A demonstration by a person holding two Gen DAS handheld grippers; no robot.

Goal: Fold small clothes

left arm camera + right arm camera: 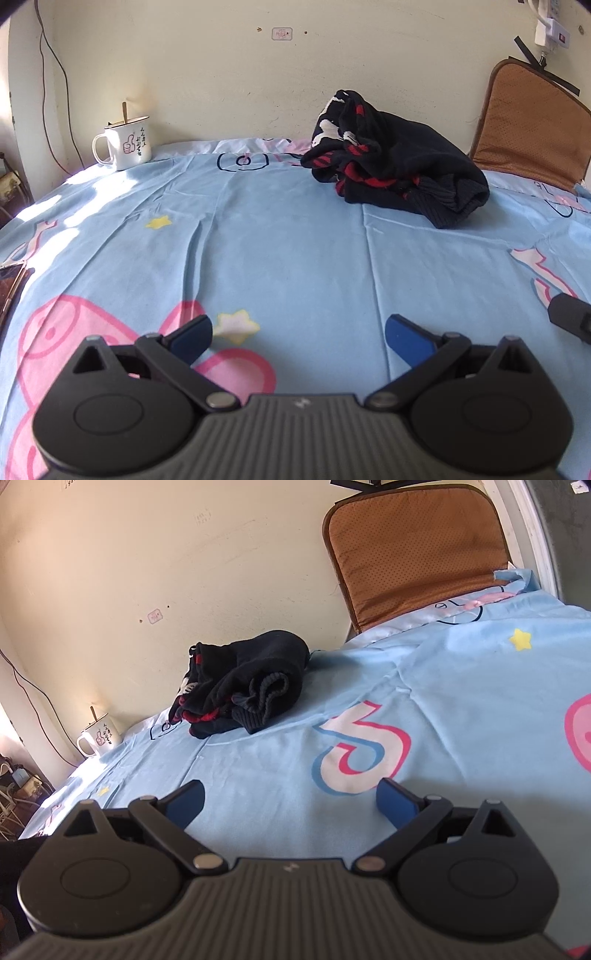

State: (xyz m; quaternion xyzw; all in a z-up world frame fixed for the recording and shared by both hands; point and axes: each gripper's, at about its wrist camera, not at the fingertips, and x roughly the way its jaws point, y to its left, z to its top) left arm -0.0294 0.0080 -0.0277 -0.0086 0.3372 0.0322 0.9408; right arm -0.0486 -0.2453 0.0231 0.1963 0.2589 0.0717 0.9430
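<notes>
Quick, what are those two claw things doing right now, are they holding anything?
Left gripper: open, holding nothing, over the blue bedsheet.
Right gripper: open, holding nothing; the dark garment lies untouched farther up the bed.

The right gripper (290, 801) hangs low over the blue printed bed sheet (443, 701), jaws spread wide, nothing between them. A crumpled black sweater (255, 679) lies near the bed's far edge by the wall. A white mug (99, 738) stands at the far left corner, a brown cushion (417, 550) at the far right.
</notes>
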